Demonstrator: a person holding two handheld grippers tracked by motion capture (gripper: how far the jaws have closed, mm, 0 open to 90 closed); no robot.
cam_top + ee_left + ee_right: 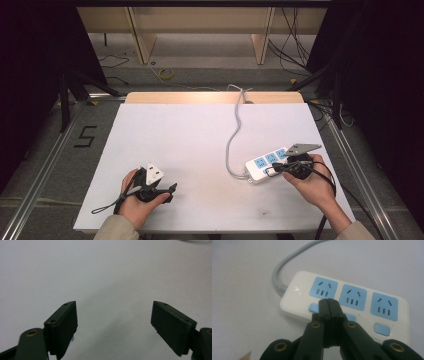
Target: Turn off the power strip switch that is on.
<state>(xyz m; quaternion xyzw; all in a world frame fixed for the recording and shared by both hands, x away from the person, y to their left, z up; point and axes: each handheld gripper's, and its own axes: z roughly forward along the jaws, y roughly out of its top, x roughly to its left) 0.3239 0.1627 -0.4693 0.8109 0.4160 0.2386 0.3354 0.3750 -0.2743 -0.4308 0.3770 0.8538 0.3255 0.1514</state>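
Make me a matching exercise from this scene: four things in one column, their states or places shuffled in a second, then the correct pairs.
Things:
1. left gripper
2. right gripper
3. power strip
4. grey cable

States or places:
A. fingers shut together, tips over the strip's blue switches
B. runs from the strip toward the table's far edge
C. fingers wide apart, nothing between them
D. white with three blue outlets, lying on the table's right side

Pairs: 1-C, 2-A, 3-D, 4-B
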